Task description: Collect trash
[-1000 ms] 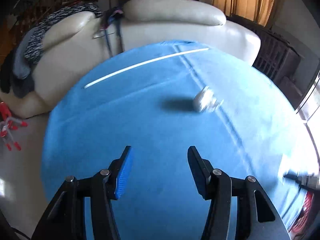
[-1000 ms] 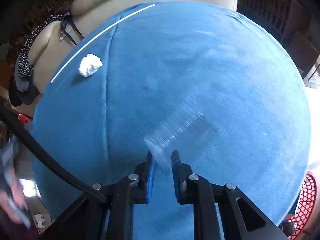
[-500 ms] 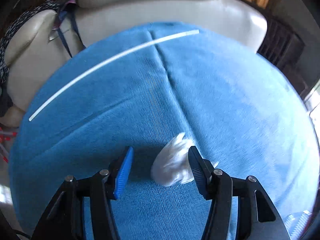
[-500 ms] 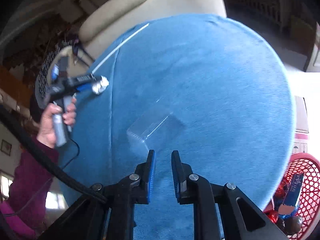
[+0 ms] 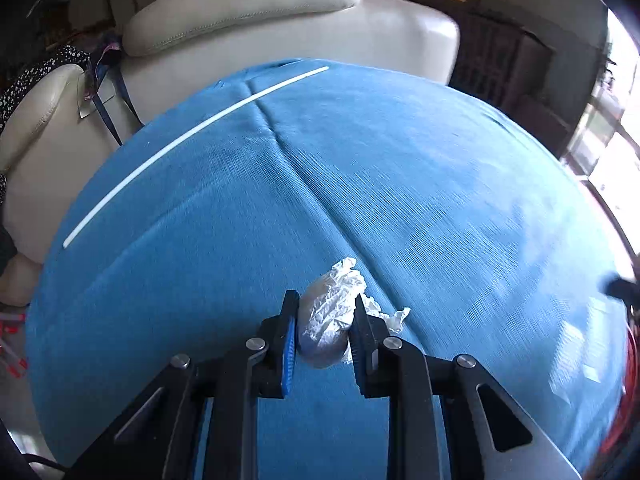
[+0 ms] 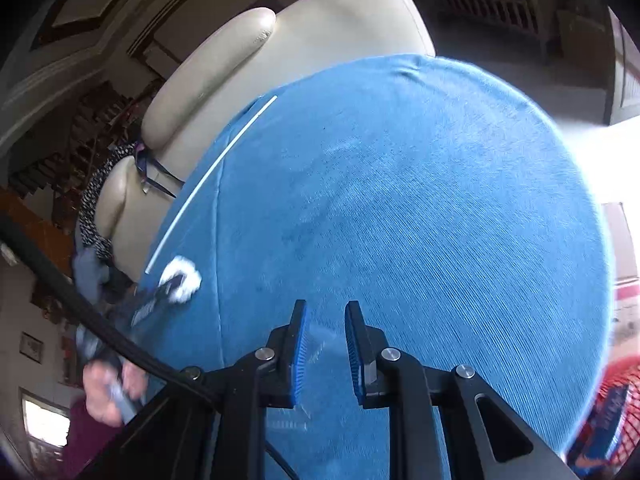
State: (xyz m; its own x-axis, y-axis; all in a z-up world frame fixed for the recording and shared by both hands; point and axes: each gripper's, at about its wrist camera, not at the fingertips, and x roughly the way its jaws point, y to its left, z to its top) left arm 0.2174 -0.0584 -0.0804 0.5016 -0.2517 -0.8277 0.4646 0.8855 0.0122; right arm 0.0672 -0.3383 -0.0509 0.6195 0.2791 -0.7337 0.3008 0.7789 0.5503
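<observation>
Crumpled wrapper (image 5: 330,316) | long axis along fingers, tip pointing away | left gripper (image 5: 323,334) just closed, pinching it

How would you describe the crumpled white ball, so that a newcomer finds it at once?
Find the blue tablecloth before the cream sofa. Near its front edge lies a crumpled white paper ball, between the left gripper jaws. Unlike the thin white stick, it is round and wrinkled.

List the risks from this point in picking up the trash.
1. The left tool has just been closing on the paper wad. A loose flap sticks out past one finger, so the wad may slip out on lifting.
2. A faint clear plastic piece shows between the right tool's pads. Blur hides whether it is gripped, so it may drop short of the red basket.
</observation>
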